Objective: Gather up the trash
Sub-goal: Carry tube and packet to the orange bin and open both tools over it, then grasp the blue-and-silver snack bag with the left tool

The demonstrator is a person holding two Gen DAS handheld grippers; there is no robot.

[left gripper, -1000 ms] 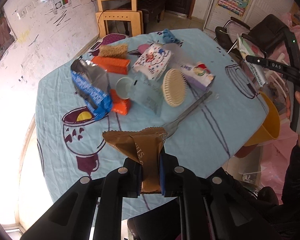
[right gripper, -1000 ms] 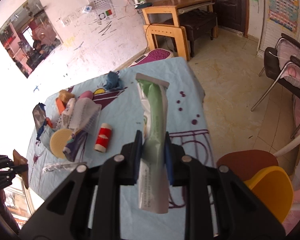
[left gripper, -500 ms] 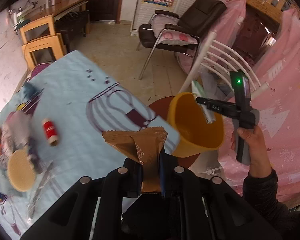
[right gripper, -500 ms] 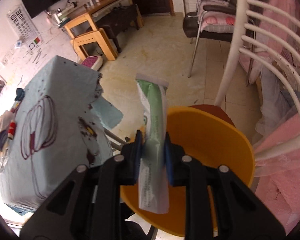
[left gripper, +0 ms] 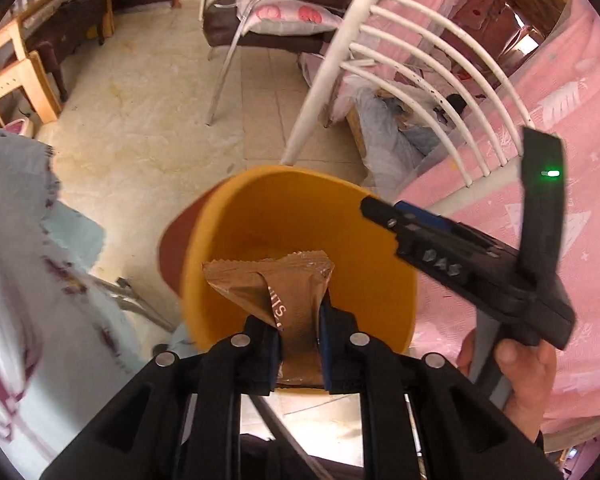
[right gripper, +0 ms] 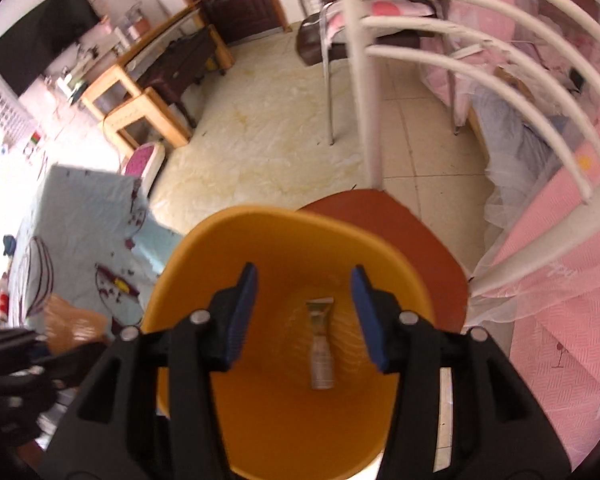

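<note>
The left gripper (left gripper: 298, 344) clamps a brown wrapper (left gripper: 276, 280) between its blue pads, the crimped top edge fanned out above the fingers. From the left wrist view the wrapper hangs over the mouth of the yellow bin (left gripper: 228, 240), which fills the centre of the frame. The right gripper (left gripper: 384, 216) comes in from 3 o'clock, its tip over the bin's rim at 2 o'clock, with a bare hand (left gripper: 520, 376) on its handle at 4 o'clock.

In the right wrist view the right gripper (right gripper: 304, 312) points down into the bin (right gripper: 204, 248). Its jaws have just been opening and now stand apart with nothing pressed between them. A tube (right gripper: 320, 344) lies inside the bin, seen between the two pads but clear of both. The left gripper (right gripper: 48, 340) with its wrapper (right gripper: 72, 324) shows blurred at 9 o'clock. The bin stands on a red-brown seat (right gripper: 420, 240) at 1 o'clock, and the table (right gripper: 80, 208) with its pale blue cloth lies at 10 o'clock.
</note>
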